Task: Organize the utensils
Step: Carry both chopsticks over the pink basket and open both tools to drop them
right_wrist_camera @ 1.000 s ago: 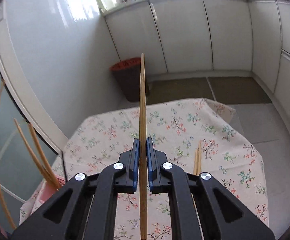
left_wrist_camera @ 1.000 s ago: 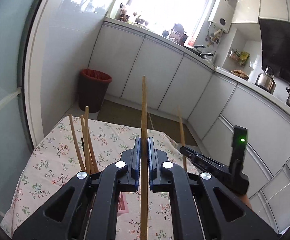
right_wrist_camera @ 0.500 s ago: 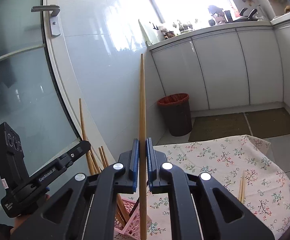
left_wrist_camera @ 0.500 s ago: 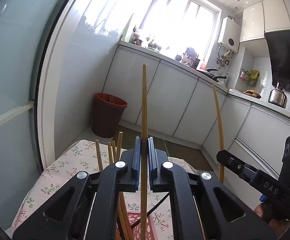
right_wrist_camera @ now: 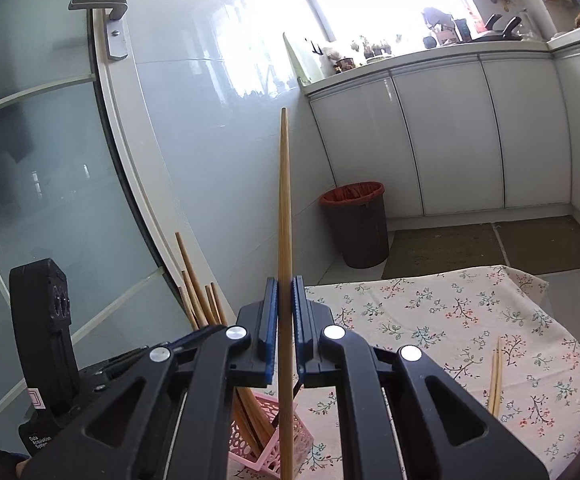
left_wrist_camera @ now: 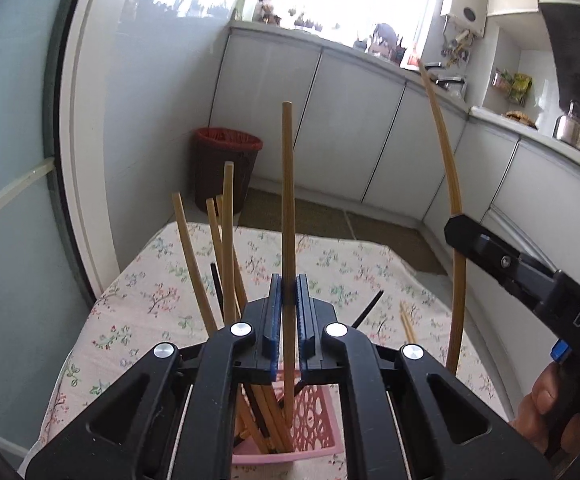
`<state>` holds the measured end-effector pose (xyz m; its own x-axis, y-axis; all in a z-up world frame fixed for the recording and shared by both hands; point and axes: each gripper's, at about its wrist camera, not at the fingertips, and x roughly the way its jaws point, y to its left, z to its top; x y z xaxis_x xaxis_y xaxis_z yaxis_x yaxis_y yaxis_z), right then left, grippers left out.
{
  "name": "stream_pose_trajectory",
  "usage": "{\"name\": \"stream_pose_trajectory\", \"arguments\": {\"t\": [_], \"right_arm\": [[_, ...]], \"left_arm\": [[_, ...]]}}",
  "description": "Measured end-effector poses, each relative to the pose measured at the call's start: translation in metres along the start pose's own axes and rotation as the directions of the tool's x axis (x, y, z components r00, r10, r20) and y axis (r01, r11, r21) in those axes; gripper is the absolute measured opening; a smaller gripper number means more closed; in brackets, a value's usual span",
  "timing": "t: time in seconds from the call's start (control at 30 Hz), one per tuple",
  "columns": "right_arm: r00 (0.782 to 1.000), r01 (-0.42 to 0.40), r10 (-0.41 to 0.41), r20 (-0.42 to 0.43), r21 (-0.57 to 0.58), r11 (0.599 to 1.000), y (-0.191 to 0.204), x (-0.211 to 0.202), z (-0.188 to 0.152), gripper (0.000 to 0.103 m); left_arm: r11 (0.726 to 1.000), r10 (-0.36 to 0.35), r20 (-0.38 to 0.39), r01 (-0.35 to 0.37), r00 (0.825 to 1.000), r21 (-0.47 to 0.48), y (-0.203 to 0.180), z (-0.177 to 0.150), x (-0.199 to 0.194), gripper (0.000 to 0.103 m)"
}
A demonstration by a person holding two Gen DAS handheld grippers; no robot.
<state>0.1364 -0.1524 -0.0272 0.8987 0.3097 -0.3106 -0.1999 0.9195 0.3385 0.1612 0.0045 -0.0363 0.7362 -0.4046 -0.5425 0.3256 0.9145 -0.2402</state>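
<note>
white kitchen cabinets back a floral-clothed surface (left_wrist_camera: pixel 342 264) carrying a pink basket (left_wrist_camera: pixel 314 424) of chopsticks. left gripper (left_wrist_camera: pixel 289 300) fingers pinch one chopstick (left_wrist_camera: pixel 288 200), its lower end inside the basket. right gripper (right_wrist_camera: pixel 285 300) fingers pinch another chopstick (right_wrist_camera: pixel 284 208) just beside the basket. two loose chopsticks (right_wrist_camera: pixel 496 376) lie well right of the basket.

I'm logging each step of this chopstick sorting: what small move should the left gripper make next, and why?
Probably open the left gripper and let go. Its chopstick stands upright in the jaws with its lower end already inside the pink basket among the others. The right gripper holds its own chopstick beside the basket.
</note>
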Motion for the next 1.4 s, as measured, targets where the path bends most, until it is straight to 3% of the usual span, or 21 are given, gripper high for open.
{"name": "stream_pose_trajectory", "arguments": {"t": [0.1,0.23,0.7,1.0,1.4], "right_arm": [[1.0,-0.008,0.008,-0.006,0.006,1.0,0.003,0.005,-0.005,0.007],[1.0,-0.011,0.011,-0.007,-0.014,1.0,0.011,0.013,-0.011,0.007],[0.997,0.017,-0.016,0.072,-0.015,1.0,0.034,0.039,-0.037,0.008],[0.998,0.041,-0.04,0.041,-0.035,0.999,0.037,0.054,-0.052,0.008],[0.998,0.057,-0.057,-0.002,-0.091,0.994,0.044,0.056,-0.07,0.01]], "left_arm": [[0.998,0.064,-0.075,-0.062,0.995,0.025,-0.001,-0.001,-0.004,0.013],[0.992,0.124,-0.067,-0.125,0.99,-0.014,0.012,0.006,-0.027,0.046],[0.977,0.137,-0.128,-0.155,0.982,-0.143,0.048,0.018,-0.041,0.047],[0.977,0.177,-0.11,-0.188,0.978,-0.099,0.042,0.018,-0.043,0.047],[0.981,0.168,-0.105,-0.177,0.98,-0.081,0.037,0.019,-0.041,0.047]]}}
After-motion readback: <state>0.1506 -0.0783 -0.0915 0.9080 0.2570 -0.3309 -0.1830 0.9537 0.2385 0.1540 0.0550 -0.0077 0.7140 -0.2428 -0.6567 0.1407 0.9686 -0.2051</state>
